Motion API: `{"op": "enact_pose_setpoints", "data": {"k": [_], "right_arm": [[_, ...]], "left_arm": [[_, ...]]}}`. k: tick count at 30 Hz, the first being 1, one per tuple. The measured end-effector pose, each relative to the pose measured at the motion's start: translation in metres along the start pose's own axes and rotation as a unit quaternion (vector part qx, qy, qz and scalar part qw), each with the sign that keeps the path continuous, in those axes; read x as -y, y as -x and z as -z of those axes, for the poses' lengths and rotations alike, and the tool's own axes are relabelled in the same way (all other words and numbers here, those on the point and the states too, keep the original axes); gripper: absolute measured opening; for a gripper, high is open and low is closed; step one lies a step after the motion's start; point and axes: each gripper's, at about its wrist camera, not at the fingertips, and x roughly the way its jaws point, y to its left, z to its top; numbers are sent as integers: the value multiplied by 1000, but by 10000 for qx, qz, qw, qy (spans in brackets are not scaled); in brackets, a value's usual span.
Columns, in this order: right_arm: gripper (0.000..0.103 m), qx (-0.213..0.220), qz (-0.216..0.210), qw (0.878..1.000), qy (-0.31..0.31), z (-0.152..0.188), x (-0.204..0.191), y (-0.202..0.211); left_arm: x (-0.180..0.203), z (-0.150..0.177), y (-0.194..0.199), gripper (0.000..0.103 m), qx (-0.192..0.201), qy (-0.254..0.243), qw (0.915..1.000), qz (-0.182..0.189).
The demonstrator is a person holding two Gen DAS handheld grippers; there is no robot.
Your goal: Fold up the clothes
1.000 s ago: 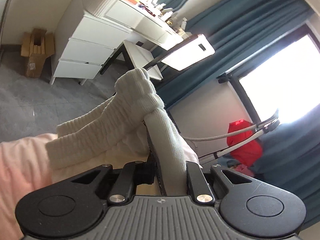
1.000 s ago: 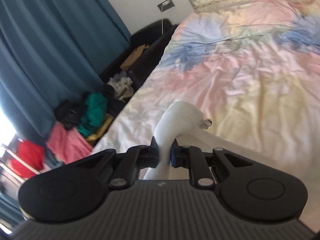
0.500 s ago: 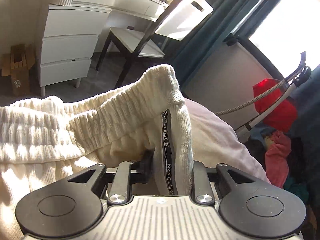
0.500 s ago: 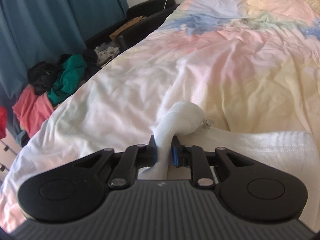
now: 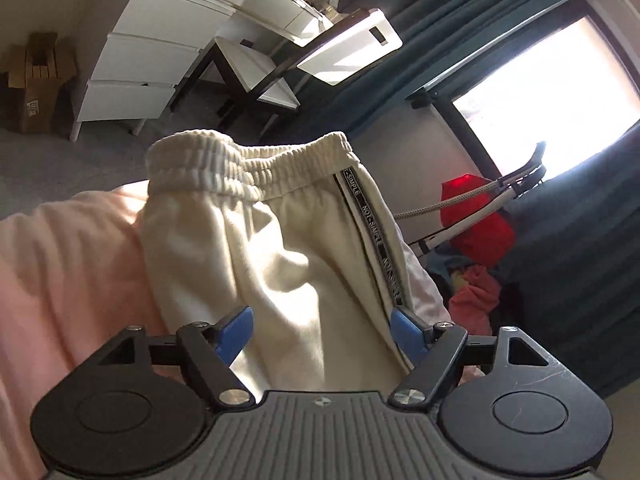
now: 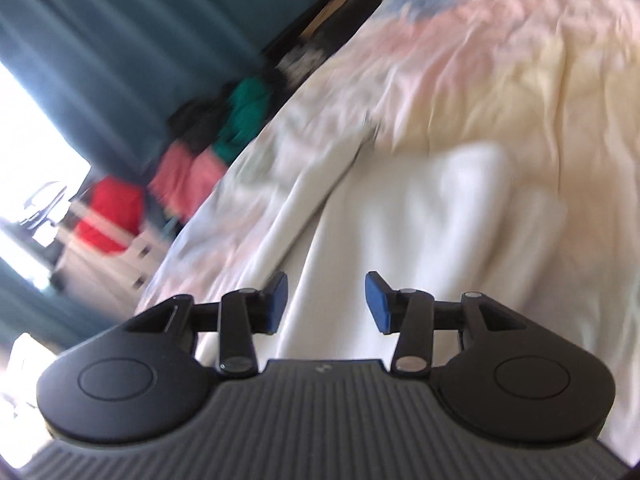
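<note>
Left gripper pose: left gripper point(image 5: 322, 334) fills the bottom of its frame, tipped downward over the cloth.
Left gripper jaws: wide and opening right now, blue pads point(image 5: 236, 334) spread to either side; the trousers lie between them, and neither pad presses the fabric.
Trousers, left view: cream trousers point(image 5: 288, 248) dead centre, spread out on the pale pink bedcover point(image 5: 68, 264), ribbed elastic waistband point(image 5: 224, 160) towards the top, a black lettered stripe point(image 5: 374, 236) running down the right side.
Right gripper pose: right gripper point(image 6: 326, 302) low in its frame, angled down at the bed; the whole view is smeared with blur.
Right gripper jaws: partway apart and opening, blue pads point(image 6: 378, 306) clear of the cloth.
Trousers, right view: a white stretch of the garment point(image 6: 400, 232) lies on the bed from between the jaws towards mid-frame; detail is too blurred to read.
Background: white drawers point(image 5: 148, 60) and chair point(image 5: 256, 68) upper left, teal curtains point(image 5: 460, 32), bright window point(image 5: 540, 92) upper right.
</note>
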Motion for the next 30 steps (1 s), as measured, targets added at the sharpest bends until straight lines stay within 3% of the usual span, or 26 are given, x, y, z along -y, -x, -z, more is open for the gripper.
{"op": "enact_pose_setpoints", "data": {"k": [3, 6, 8, 9, 13, 14, 17, 23, 27, 30], "right_arm": [[51, -673, -244, 9967, -386, 16, 14, 12], [54, -1387, -736, 9807, -1162, 34, 32, 13], [77, -1856, -881, 9683, -1424, 50, 36, 6], [77, -2108, -933, 9619, -1470, 59, 35, 1], [78, -2795, -1058, 9424, -1500, 89, 23, -23], [78, -2625, -1231, 9451, -1507, 90, 18, -23], [77, -2472, -1584, 9453, -1423, 86, 4, -31], [77, -2723, -1528, 9379, -1511, 94, -5, -54], [77, -3367, -1923, 9092, -1515, 112, -30, -57], [77, -3680, -2051, 8966, -1365, 132, -52, -56]], "left_arm": [[-16, 5, 13, 82, -230, 214, 9995, -93], [-35, 11, 11, 85, -666, 580, 9960, -103], [-45, 19, -3, 88, -1127, 747, 9907, -163], [-49, 22, -9, 88, -1262, 788, 9888, -149], [-57, 23, -22, 96, -1180, 908, 9886, 214], [-58, 23, -24, 96, -1130, 947, 9885, 322], [-62, 24, -34, 89, -1005, 1025, 9881, 550], [-74, 26, -56, 66, -738, 1306, 9870, 578], [-72, 27, -62, 60, -606, 1160, 9897, 580], [-67, 29, -63, 52, -555, 1078, 9912, 537]]}}
